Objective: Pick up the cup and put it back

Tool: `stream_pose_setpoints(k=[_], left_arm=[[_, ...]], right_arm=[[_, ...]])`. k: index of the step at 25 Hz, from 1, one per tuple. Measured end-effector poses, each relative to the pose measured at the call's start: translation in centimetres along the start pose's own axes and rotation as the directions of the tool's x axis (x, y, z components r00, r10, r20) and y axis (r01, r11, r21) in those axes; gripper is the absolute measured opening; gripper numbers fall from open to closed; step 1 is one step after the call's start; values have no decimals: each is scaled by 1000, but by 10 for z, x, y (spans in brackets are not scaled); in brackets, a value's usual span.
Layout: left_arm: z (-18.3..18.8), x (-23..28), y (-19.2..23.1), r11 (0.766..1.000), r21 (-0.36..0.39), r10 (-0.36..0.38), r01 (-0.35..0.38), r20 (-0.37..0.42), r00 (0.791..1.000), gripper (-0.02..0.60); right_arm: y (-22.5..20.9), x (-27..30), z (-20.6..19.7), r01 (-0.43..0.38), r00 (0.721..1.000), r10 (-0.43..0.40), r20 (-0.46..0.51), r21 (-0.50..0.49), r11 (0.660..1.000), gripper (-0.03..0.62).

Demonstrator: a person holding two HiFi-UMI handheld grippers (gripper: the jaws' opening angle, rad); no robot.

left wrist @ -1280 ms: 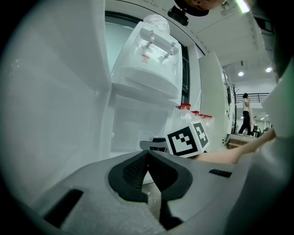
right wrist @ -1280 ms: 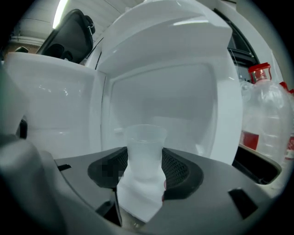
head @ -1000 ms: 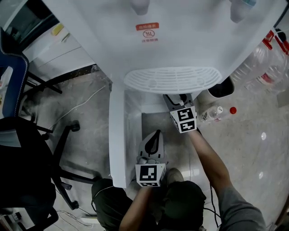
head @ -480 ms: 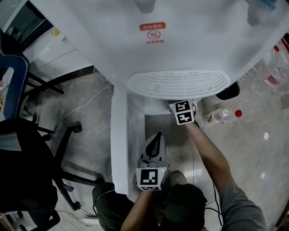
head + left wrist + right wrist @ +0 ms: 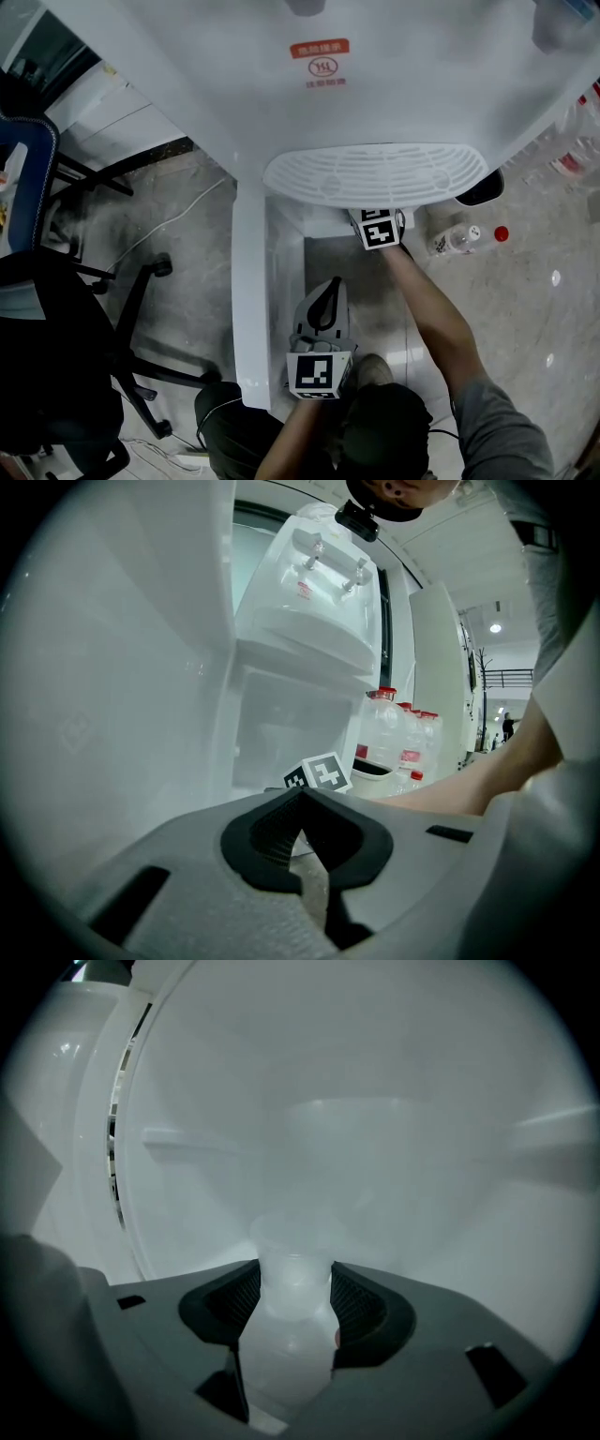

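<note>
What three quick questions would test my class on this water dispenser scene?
1. True or false: the left tongs are holding the cup.
2. Multiple choice: where on the water dispenser do the right tongs reach? A) beneath the drip tray; B) up at the taps; C) round its back.
3. Fill in the blank: the jaws of the left tongs are ____, with nothing between them.

Key: 1 false, since the right tongs grip the cup; 2 A; 3 shut.
</note>
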State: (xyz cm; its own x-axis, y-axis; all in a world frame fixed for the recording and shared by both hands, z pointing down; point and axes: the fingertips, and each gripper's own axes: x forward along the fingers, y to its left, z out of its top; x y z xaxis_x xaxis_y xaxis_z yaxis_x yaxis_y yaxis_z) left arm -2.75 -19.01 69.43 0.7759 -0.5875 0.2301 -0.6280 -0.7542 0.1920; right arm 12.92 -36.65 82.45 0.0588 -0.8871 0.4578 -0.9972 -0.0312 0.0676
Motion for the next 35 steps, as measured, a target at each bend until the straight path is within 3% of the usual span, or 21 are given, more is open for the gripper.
stream_pose_setpoints(k=[5,8,20,29,35], left_arm=[[-3,0,0,1000,5,-6,6,7,1000,9],[-3,0,-1,1000,-4,-9,9,3,1000,9],[-3,-3,-5,1000,5,-30,30,1,1000,9],[12,-15,-21,997,21,-70,69,27,997,9],[18,-26,-26,997,27,-79,78,47,996,9]], right_arm=[[1,1,-6,-30,999,31,-27,25,999,238],[2,0,-11,-49,997,51,-50,38,998,276],[14,-63,0,-67,997,64,41,74,995,275],[15,-142,26,-28,984,10,178,98,995,122],[30,-214,26,-49,971,18,239,124,991,64]])
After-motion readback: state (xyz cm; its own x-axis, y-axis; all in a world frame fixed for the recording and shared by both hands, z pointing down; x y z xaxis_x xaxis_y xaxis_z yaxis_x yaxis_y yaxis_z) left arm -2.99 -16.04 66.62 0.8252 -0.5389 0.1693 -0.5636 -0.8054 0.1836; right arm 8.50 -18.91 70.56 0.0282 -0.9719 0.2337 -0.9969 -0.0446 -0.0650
